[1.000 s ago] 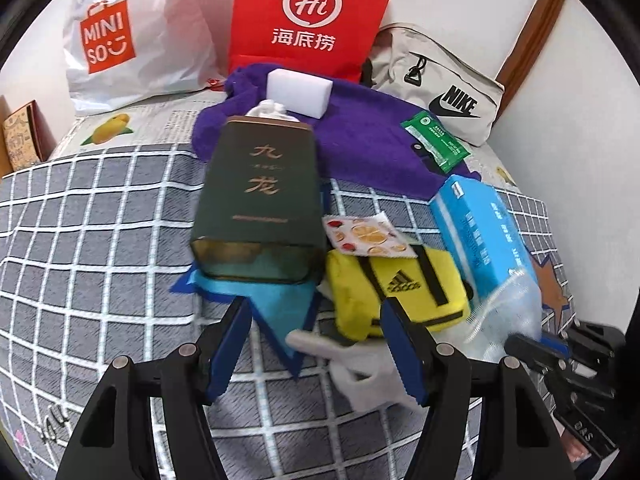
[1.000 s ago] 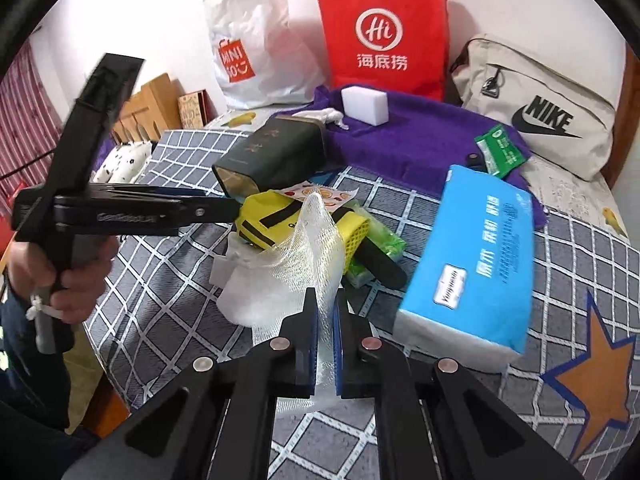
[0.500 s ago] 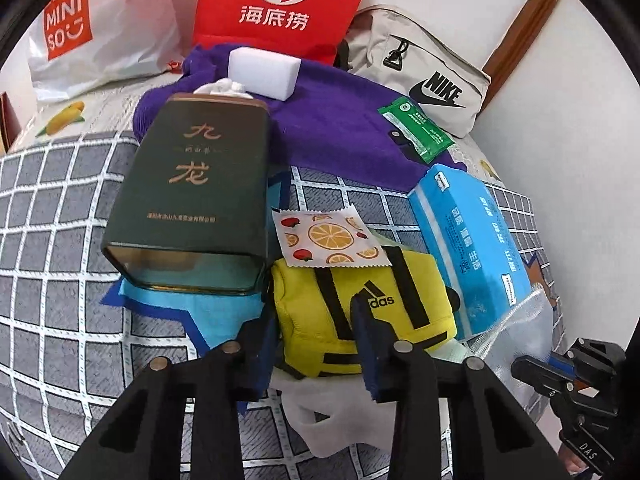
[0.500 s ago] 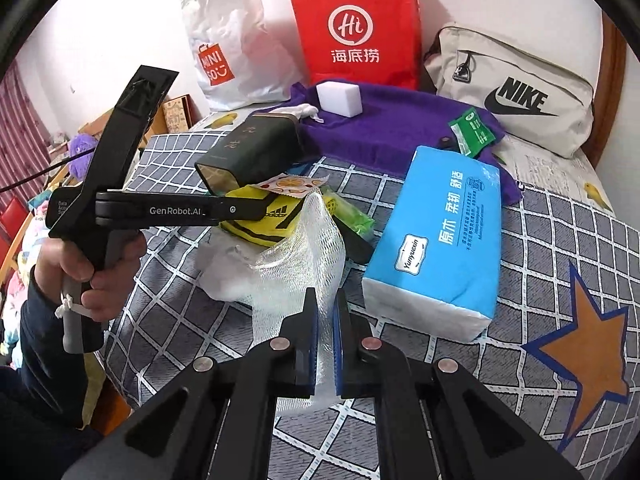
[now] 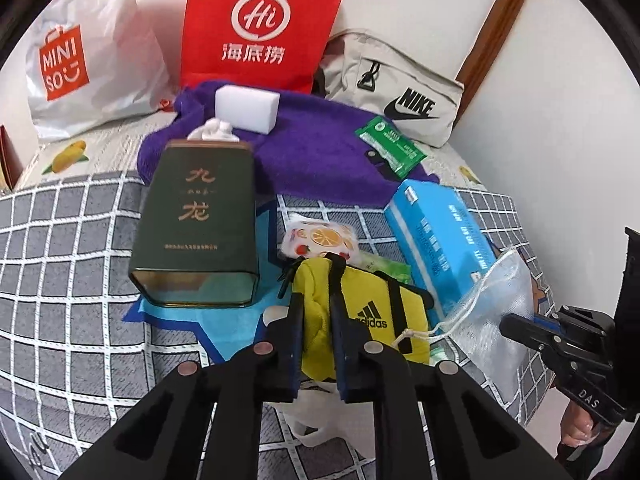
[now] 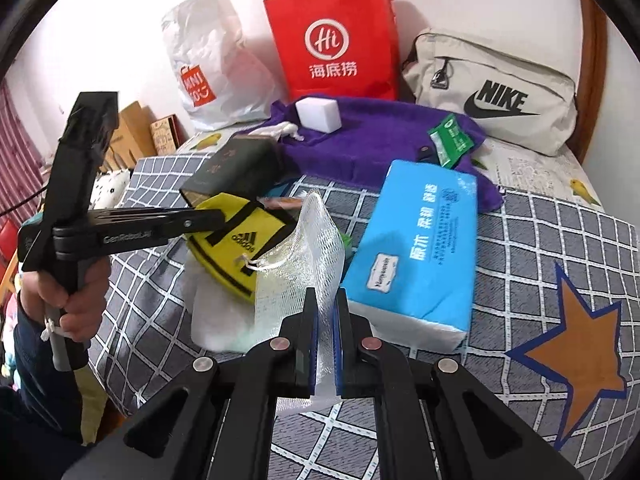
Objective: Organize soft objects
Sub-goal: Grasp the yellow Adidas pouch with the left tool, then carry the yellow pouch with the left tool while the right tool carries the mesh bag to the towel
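grippers clamped on two soft items over the checked bedspread

left gripper (image 5: 316, 320) has its fingers pinched tight on the near end of the yellow adidas pouch (image 5: 372, 312), the fabric bunched between the blue pads. the pouch looks raised at that end, above a white plastic bag (image 5: 320, 420) on the grey checked bedspread (image 5: 60, 260). seen from the right wrist, the same pouch (image 6: 236, 236) hangs from that gripper (image 6: 208, 216), held by the person's left hand (image 6: 76, 300).

right gripper (image 6: 324, 320) has its fingers nearly together, nipping the lower edge of the white mesh drawstring bag (image 6: 308, 264); the mesh stands up from the pads and leans against the yellow pouch, its drawstring knot lying across the pouch. in the left wrist view the mesh bag (image 5: 496, 304) sits just in front of the blue tissue pack (image 5: 440, 240), with the right gripper (image 5: 516, 320) at its edge.

dark green tin (image 5: 196, 224) lies on its side just left of the pouch, with a fruit-print packet (image 5: 320, 236) between them and slightly behind. further back a purple towel (image 5: 312, 152) carries a white sponge block (image 5: 246, 108) and a green sachet (image 5: 390, 146). against the wall stand a white miniso bag (image 5: 80, 72), a red paper bag (image 5: 256, 28) and a beige nike bag (image 5: 400, 96).
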A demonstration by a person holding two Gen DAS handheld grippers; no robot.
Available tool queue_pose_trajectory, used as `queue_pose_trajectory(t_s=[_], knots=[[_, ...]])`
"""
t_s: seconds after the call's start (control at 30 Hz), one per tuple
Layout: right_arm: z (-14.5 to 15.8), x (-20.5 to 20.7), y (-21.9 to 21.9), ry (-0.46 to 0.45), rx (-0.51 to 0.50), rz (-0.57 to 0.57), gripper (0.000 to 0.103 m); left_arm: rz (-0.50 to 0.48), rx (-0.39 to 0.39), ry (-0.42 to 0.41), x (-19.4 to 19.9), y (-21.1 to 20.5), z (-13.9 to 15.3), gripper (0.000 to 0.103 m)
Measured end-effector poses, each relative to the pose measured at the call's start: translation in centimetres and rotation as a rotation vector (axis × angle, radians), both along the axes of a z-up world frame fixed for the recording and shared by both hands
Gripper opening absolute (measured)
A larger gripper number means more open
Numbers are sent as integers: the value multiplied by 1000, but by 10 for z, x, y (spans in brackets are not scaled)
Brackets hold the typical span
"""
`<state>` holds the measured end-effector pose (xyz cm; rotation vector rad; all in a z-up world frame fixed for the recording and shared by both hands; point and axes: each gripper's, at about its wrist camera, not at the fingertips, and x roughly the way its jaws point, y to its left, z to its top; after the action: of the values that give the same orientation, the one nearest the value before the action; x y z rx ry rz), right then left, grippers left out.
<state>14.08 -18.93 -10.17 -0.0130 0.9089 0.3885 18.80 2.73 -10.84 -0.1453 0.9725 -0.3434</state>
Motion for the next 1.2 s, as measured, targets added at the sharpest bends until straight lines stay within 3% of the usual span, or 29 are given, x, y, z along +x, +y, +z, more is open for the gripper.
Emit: queue_pose_trajectory(t_s=[0.67, 1.2], knots=[[31, 0, -11, -87, -7, -62, 6, 63, 18, -108, -24, 23, 52, 12], [58, 59, -18, -163, -33, -88, 6, 117, 70, -154, 17, 36, 68, 12]])
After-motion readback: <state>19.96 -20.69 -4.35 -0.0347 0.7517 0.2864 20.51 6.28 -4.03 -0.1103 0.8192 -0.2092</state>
